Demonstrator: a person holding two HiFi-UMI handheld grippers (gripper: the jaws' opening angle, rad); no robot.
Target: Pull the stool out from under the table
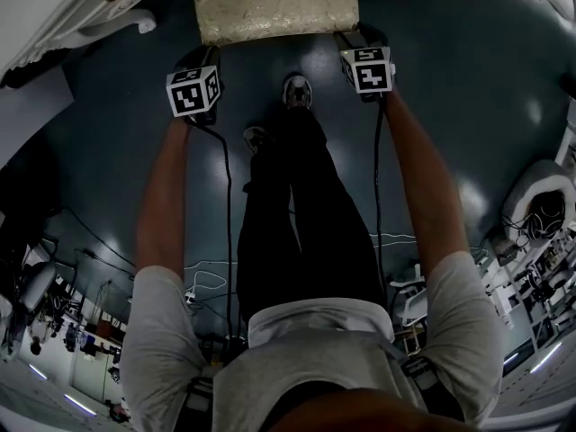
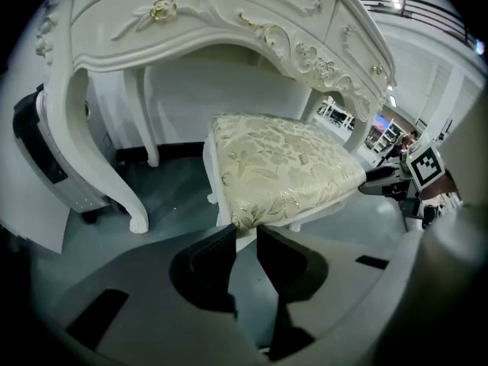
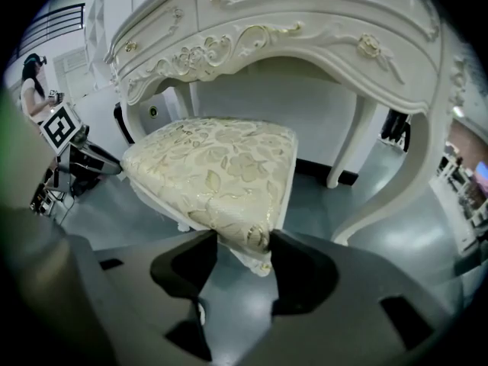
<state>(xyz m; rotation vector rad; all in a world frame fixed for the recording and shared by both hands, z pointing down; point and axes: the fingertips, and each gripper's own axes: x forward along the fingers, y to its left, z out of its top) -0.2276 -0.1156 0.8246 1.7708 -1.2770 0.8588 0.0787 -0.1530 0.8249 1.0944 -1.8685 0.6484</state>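
Note:
The stool [image 1: 274, 3] has a gold-patterned cream cushion and a white frame, and it stands partly under the white carved dressing table [image 2: 191, 21]. My left gripper [image 2: 240, 231] is at the stool's [image 2: 282, 166] near left corner, its jaws narrow and pinching the corner's tip. My right gripper [image 3: 242, 242] holds the stool's [image 3: 213, 166] near right corner, with the cushion edge and white frame filling the gap between its pads. In the head view both marker cubes, left [image 1: 193, 91] and right [image 1: 367, 68], sit at the stool's front edge.
Curved white table legs stand on either side of the stool, one to the left [image 2: 114, 181] and one to the right [image 3: 389, 197]. A dark and white appliance [image 2: 46, 158] sits beside the table. My own feet [image 1: 297, 93] are on the dark floor just behind the stool. Cables [image 1: 211, 282] trail on the floor.

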